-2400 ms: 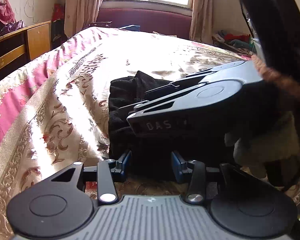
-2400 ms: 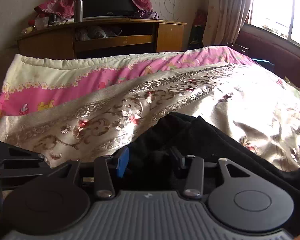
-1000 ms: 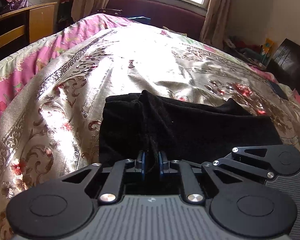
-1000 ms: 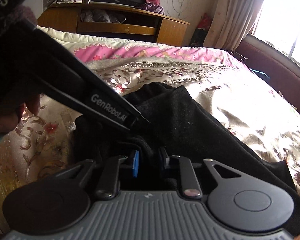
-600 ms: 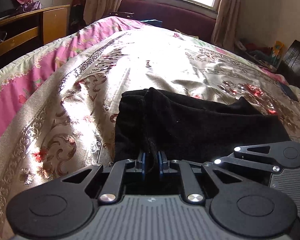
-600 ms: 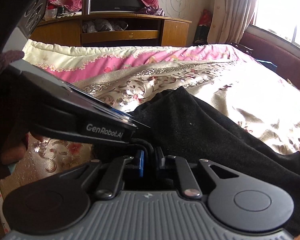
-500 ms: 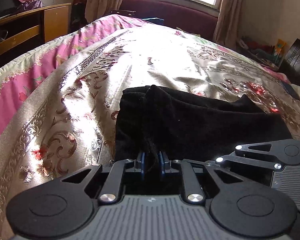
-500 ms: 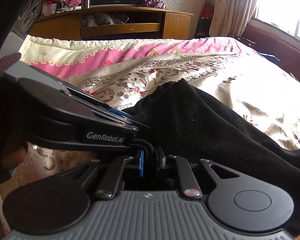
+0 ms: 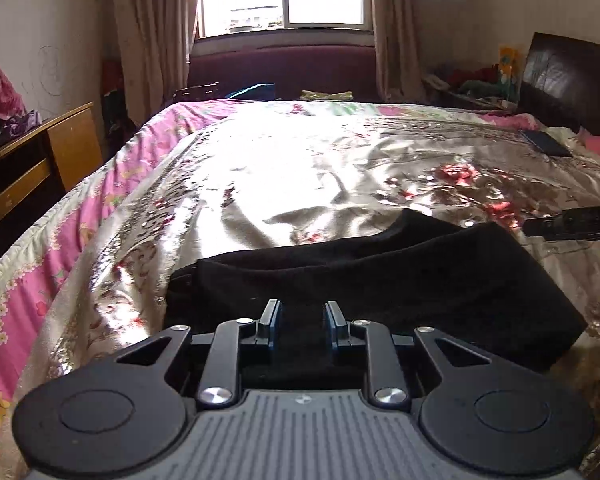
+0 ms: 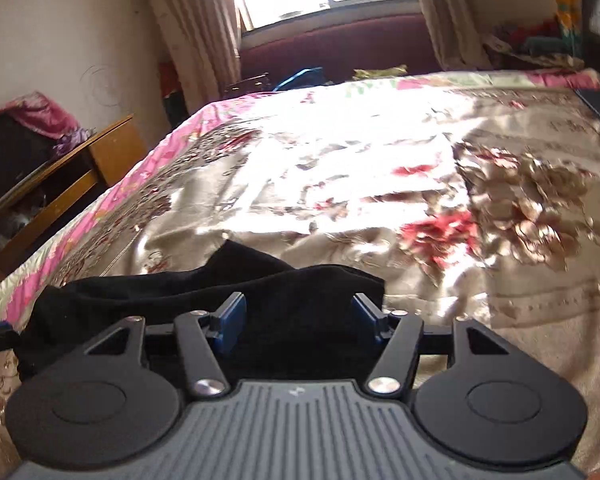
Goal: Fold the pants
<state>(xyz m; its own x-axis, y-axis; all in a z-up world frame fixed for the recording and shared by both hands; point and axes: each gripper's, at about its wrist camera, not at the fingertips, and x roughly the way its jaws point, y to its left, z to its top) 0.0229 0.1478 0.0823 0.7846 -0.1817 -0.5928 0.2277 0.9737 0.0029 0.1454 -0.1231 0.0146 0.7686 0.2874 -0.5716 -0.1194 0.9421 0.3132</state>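
The black pants (image 9: 380, 276) lie folded into a wide, flat bundle on the floral bedspread (image 9: 300, 168). My left gripper (image 9: 300, 320) is open over the near left part of the bundle, with nothing between its fingers. My right gripper (image 10: 300, 318) is open wide over the right end of the pants (image 10: 204, 284), also holding nothing. A tip of the right gripper shows at the right edge of the left wrist view (image 9: 572, 224).
A wooden cabinet (image 9: 28, 168) stands left of the bed. A dark red bench (image 9: 284, 72) and a window are behind the bed. A dark flat object (image 9: 546, 142) lies on the bed at the far right, near the headboard (image 9: 572, 80).
Both grippers have opened and let go of the pants. The bundle now lies flat. The right gripper has moved from the left end to the right end of the bundle.
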